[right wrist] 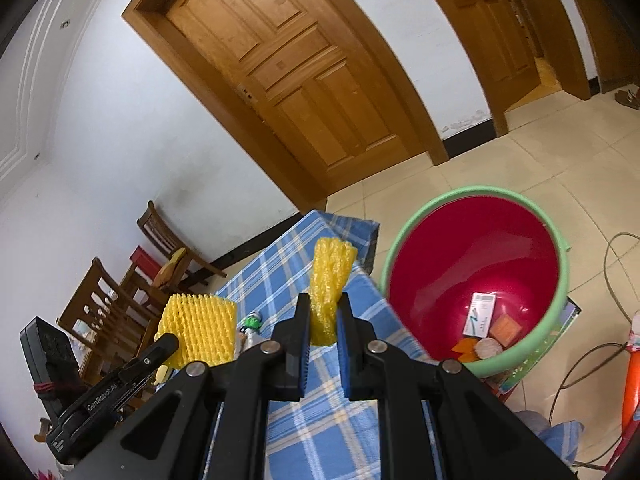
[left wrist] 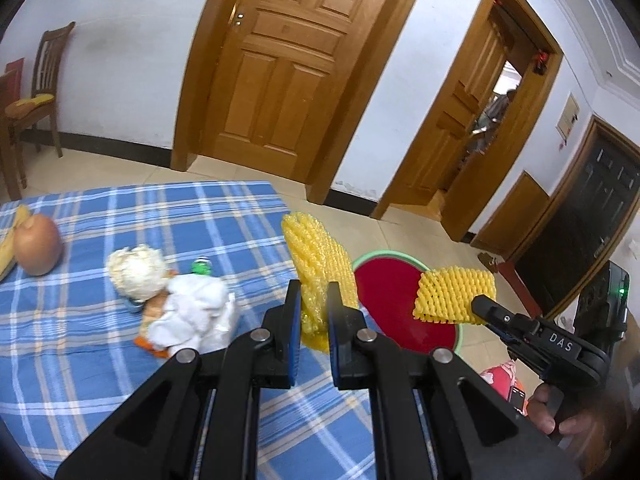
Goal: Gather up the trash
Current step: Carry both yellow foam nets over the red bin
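My left hand-held gripper (left wrist: 314, 304) is clamped on a yellow foam fruit net (left wrist: 318, 268), which stands upright between the two black fingers. My right hand-held gripper (right wrist: 323, 316) is clamped on a second yellow foam net (right wrist: 330, 284), pinched into a narrow column. Each gripper with its net shows at the edge of the other's view, both held above the near edge of the counter (left wrist: 80, 340).

Just beyond the counter edge, on the floor, sits a red basin with a green rim (right wrist: 476, 240). Inside it, at the bottom, lie a small white box (right wrist: 480, 314), an orange card or packet (right wrist: 505, 330), and a pale round scrap whose nature I cannot make out.

The counter is covered by a blue and white plaid cloth (left wrist: 192, 208). On it rest crumpled white tissue (left wrist: 196, 312), a cream crumpled ball (left wrist: 136, 266), a small green-capped item (left wrist: 201, 266), a brown onion (left wrist: 37, 245), and something yellow at the far left edge.

Farther back are beige floor tiles (right wrist: 500, 160), a closed wooden door (left wrist: 280, 68), white walls, a second doorway standing open (left wrist: 480, 120), and wooden chairs (left wrist: 36, 96) against the wall.
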{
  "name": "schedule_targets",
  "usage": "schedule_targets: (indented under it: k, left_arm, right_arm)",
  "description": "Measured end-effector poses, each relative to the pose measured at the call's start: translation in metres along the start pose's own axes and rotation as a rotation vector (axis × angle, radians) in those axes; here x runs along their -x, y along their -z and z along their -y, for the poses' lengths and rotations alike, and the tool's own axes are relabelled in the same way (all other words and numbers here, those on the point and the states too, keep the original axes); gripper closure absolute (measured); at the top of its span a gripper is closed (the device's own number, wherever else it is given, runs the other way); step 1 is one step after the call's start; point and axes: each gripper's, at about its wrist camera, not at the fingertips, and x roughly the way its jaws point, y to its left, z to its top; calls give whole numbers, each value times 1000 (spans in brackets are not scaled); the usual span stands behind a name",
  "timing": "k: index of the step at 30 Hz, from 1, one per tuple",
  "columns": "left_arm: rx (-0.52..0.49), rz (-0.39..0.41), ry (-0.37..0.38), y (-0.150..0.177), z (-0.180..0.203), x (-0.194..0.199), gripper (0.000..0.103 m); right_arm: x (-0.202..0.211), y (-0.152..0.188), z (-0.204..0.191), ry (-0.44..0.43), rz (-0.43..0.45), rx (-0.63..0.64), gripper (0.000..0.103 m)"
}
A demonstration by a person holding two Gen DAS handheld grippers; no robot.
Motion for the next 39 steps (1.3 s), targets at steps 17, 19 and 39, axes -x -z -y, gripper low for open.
schedule_targets:
  k: [17,19,39]
  left_arm:
    - [-88,-96,70,-7,63,-67,93]
    - [-96,-109,74,-6,69,-76,93]
    - [-175,-244,58,12,103,-160,93]
  right_arm:
    - [16,-13,52,91,54,-63,89]
    - [14,-15,57,101,52,-68,89]
    - [-9,-19,107,171,5,-151,88]
